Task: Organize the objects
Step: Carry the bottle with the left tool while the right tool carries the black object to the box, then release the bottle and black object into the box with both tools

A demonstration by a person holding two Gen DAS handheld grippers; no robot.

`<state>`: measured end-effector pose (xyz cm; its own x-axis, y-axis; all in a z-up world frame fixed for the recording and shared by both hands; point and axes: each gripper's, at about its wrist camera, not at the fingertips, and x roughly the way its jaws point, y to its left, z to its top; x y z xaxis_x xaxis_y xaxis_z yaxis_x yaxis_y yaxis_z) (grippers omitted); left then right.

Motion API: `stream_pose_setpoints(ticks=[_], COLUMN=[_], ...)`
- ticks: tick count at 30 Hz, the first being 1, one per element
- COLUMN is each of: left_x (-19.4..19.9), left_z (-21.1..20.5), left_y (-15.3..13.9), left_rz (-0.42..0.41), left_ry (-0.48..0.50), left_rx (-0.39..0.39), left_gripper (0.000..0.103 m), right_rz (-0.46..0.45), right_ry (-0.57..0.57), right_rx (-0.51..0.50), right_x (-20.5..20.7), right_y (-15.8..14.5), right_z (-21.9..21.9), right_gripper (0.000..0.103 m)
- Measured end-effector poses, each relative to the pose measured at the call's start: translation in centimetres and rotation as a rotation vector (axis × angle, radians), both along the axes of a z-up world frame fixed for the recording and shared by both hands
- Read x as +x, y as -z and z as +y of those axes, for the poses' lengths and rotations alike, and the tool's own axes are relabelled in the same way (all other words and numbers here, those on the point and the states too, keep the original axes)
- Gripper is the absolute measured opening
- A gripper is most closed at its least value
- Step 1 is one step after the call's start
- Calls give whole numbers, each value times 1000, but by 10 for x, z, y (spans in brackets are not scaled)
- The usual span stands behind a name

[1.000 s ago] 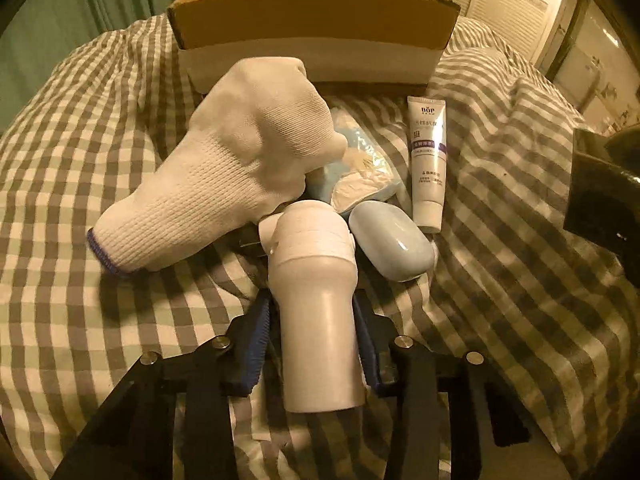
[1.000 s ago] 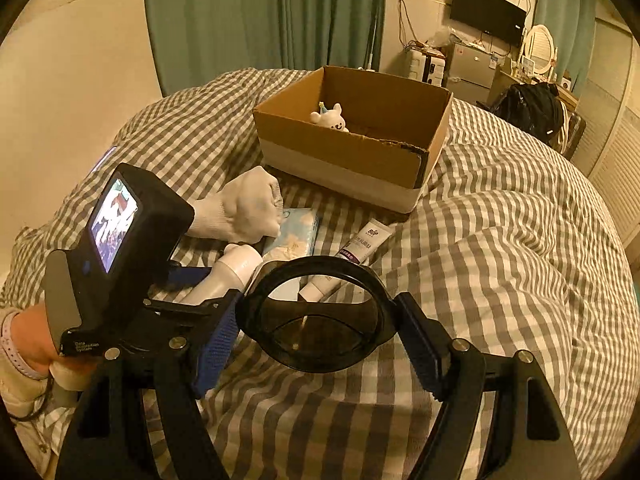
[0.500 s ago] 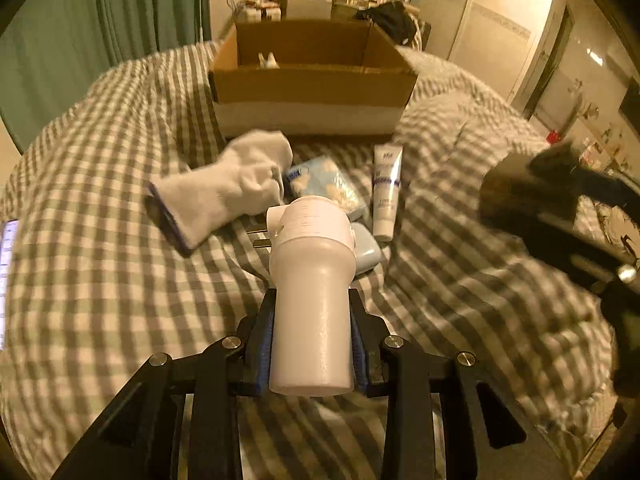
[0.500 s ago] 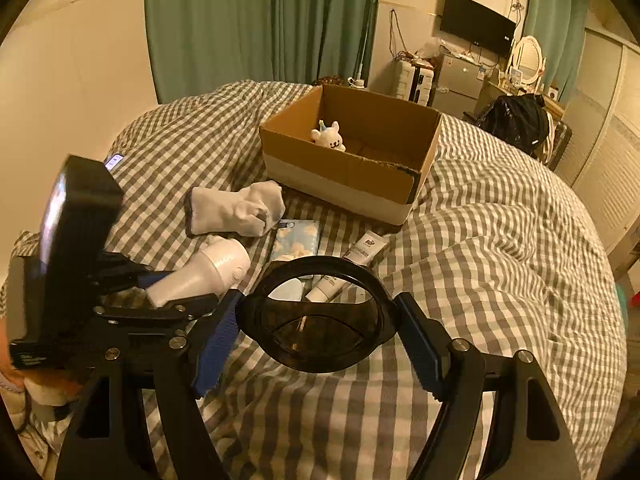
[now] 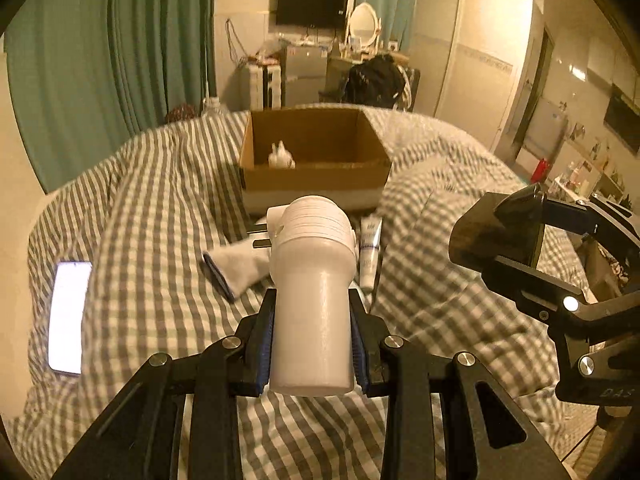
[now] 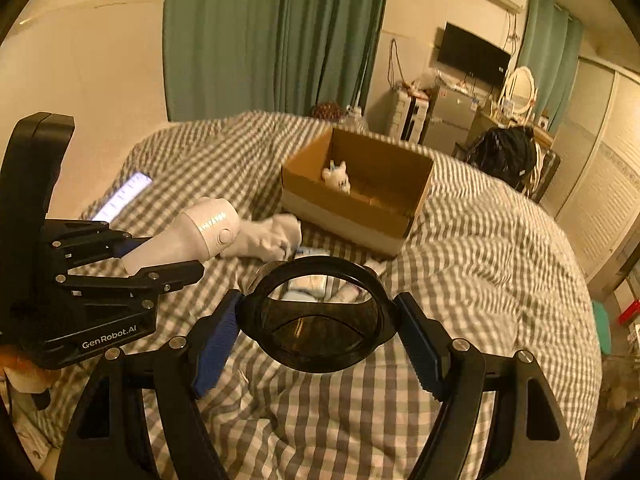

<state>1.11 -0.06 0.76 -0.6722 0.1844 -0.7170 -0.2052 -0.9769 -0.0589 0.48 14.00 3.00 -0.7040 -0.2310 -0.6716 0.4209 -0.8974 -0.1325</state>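
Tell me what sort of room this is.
Most likely a bedroom. The work surface is a bed covered by a checked duvet, green curtains hang behind it, and an oval vanity mirror and a wall-mounted TV stand at the far wall.

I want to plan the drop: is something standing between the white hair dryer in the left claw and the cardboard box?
Nothing visible blocks it. The hair dryer is held above the bed; the box ahead is open-topped.
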Motion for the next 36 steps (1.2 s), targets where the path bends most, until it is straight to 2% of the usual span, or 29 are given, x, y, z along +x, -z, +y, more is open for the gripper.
stream_pose_setpoints(ticks=[6, 10, 14, 20, 27, 31, 36], left_x=[-18, -51, -88, -157, -243, -280, -323], left_z=[-5, -7, -1, 5, 11, 15, 16], left_y=[-39, -67, -84, -93, -73, -50, -14], left_rz=[77, 125, 176, 181, 152, 144, 80], left_ry=[20, 23, 10, 21, 31, 32, 48], left_rx=[-14, -16, -70, -73, -46, -37, -18], left_gripper=[32, 32, 32, 32, 32, 32, 32], right_rz=[48, 72, 85, 94, 60, 28, 0], right_ry=[-16, -20, -22, 5, 32, 76, 97], right_rx=[0, -7, -21, -72, -80, -124, -162], right_x=[-6, -25, -60, -128, -211, -263, -308], right_y=[-28, -46, -66, -93, -88, -76, -54], right_z=[0, 2, 2, 6, 3, 6, 6], right_gripper=[76, 76, 76, 76, 76, 76, 76])
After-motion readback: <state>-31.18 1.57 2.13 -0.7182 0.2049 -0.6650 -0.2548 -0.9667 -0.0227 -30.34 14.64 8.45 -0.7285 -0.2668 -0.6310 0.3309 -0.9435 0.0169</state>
